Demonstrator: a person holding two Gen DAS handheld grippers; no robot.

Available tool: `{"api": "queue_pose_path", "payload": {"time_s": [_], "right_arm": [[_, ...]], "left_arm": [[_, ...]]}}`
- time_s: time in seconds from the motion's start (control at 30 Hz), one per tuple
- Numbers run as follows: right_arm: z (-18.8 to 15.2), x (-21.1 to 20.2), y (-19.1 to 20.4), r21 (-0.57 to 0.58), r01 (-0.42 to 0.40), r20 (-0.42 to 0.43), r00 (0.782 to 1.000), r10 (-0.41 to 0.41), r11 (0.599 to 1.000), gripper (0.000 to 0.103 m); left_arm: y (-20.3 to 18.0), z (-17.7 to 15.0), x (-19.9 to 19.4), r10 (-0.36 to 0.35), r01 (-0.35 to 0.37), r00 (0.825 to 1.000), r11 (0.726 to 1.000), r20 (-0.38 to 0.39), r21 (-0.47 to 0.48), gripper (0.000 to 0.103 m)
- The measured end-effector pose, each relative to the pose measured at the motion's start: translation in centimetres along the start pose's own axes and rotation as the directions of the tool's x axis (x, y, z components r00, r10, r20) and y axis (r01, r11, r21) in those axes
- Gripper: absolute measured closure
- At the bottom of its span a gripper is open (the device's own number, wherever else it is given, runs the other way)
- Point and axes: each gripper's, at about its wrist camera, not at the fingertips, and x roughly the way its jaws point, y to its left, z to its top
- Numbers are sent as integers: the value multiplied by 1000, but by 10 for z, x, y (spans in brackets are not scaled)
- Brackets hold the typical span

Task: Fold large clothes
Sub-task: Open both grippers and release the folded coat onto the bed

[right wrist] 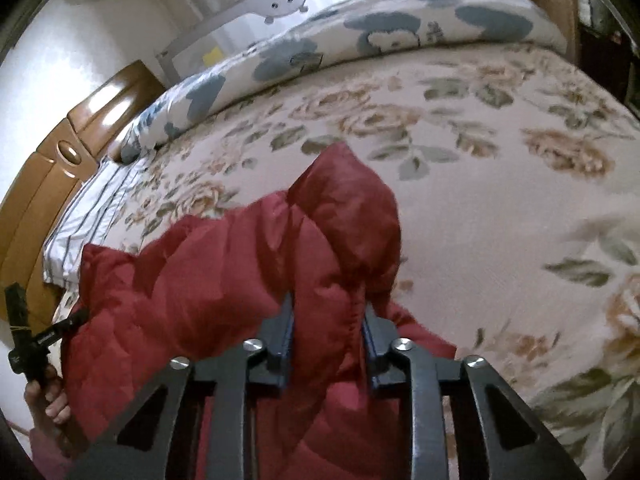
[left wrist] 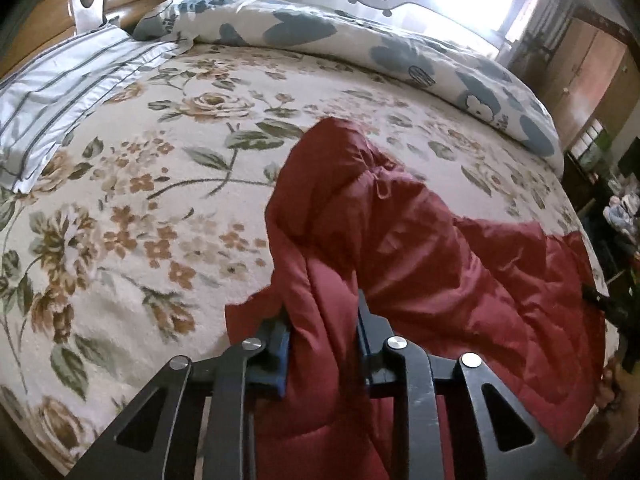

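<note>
Two bunched folds of the red quilted garment point(left wrist: 400, 240) fill the nearest ground. The left hand-held gripper point(left wrist: 323, 344) is clamped nearly closed on one fold, and the right hand-held gripper point(right wrist: 328, 340) is pinched the same way on another. Between these grips the garment's long axis runs sideways along the near edge of the bed point(left wrist: 140, 240). Beyond the garment lies the floral bedspread, then a blue-flowered duvet point(left wrist: 360, 40) by the far rail.
</note>
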Motion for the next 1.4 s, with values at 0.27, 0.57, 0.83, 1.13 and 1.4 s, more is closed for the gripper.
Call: {"api": "queue_pose_path", "payload": {"time_s": [0.27,0.57,0.83,1.13,1.4], "right_arm": [[1,29,-15,38,78,-37,996,-77,996,82],[-2,26,-24,89,43,-42,998,-40,995,62],[0,-15,-5,42,70,87,993,-73,997,42],[-10,-13,34,-83,5,39,999,-2,997,40],[-42,-30,32,-94,26,14,1000,-24,995,40]], "left_arm": [[1,17,40,31,-33,998,999,-57,-32,81],[7,19,48,37,-44,996,996,-86,-72,68],[13,17,4,38,-34,999,994,33,-108,41],[-30,-9,-27,-64,61,996,997,58,51,41],[-43,-34,-42,-68,67,998,994,5,92,36]]}}
